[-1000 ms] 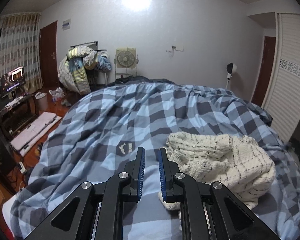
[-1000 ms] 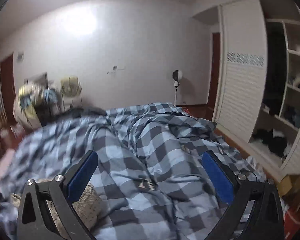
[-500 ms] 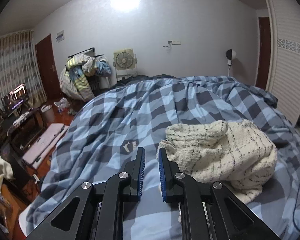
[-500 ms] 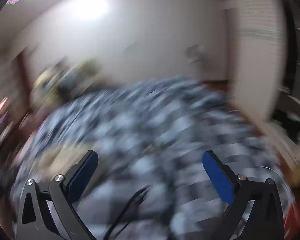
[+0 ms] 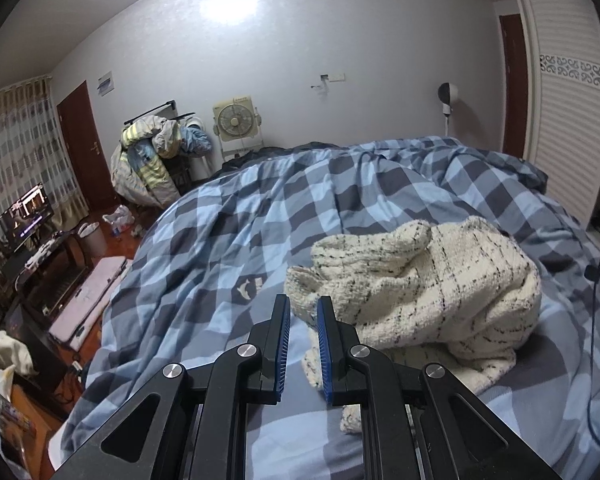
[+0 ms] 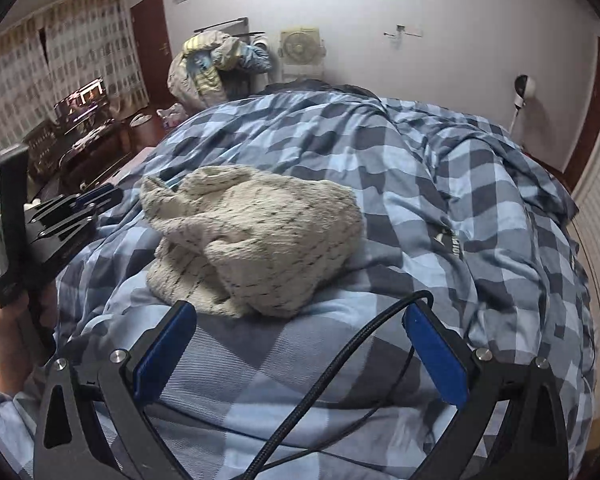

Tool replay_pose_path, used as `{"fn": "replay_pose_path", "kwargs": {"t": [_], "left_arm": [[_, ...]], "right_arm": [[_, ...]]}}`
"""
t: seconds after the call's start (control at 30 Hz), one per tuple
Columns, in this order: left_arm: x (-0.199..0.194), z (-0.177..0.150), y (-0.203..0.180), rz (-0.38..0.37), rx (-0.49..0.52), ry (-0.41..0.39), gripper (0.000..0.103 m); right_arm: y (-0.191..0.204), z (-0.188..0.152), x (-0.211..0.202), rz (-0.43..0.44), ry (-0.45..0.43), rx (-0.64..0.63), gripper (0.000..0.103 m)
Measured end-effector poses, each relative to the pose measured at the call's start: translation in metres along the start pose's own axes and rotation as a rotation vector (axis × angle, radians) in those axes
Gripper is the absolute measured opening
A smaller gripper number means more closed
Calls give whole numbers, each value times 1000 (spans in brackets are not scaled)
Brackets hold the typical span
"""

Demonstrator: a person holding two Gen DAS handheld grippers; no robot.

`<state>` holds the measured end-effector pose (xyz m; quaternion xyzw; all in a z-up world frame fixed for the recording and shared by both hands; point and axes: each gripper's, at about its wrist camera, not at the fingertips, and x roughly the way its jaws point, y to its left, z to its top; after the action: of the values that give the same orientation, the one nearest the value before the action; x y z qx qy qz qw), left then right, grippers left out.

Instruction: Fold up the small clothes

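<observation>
A crumpled cream knit sweater point(image 5: 420, 280) with thin dark lines lies in a heap on the blue checked duvet point(image 5: 260, 208). My left gripper point(image 5: 302, 304) is shut with only a narrow slit between its blue pads. Its tips sit at the sweater's left edge and nothing is held between them. The right wrist view shows that gripper point(image 6: 100, 196) just left of the sweater point(image 6: 260, 232), in a person's hand point(image 6: 8, 340). My right gripper point(image 6: 300, 312) stands wide open above the duvet point(image 6: 440, 184), with the sweater's near edge just beyond its tips.
A black cable point(image 6: 340, 360) runs across the duvet between the right jaws. Left of the bed are a rack piled with clothes point(image 5: 156, 160), a box fan point(image 5: 236, 124) and a lit screen point(image 5: 28, 208) on a low stand. A white slatted wardrobe point(image 5: 568, 92) stands on the right.
The right gripper has swung left and dipped, so the sweater now lies in front of its open jaws. The left gripper has drifted and rolled slightly, staying shut.
</observation>
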<state>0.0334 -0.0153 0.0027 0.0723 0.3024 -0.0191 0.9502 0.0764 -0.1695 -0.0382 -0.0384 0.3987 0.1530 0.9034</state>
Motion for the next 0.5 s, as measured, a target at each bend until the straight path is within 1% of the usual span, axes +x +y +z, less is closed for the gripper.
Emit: {"fn": "replay_pose_path", "kwargs": {"t": [0.2,0.33,0.5], "left_arm": [[4,-4,-3,-11,10,25,12],[3,-6,-6,-15,16,28,12],[1,-6,-8,-25,15,21,12]], "right_arm": [[5,-4,5,10,9,-10,102],[4,-6,9,1,21,-6,102],[1,-7,12,11,35,22,102]]}}
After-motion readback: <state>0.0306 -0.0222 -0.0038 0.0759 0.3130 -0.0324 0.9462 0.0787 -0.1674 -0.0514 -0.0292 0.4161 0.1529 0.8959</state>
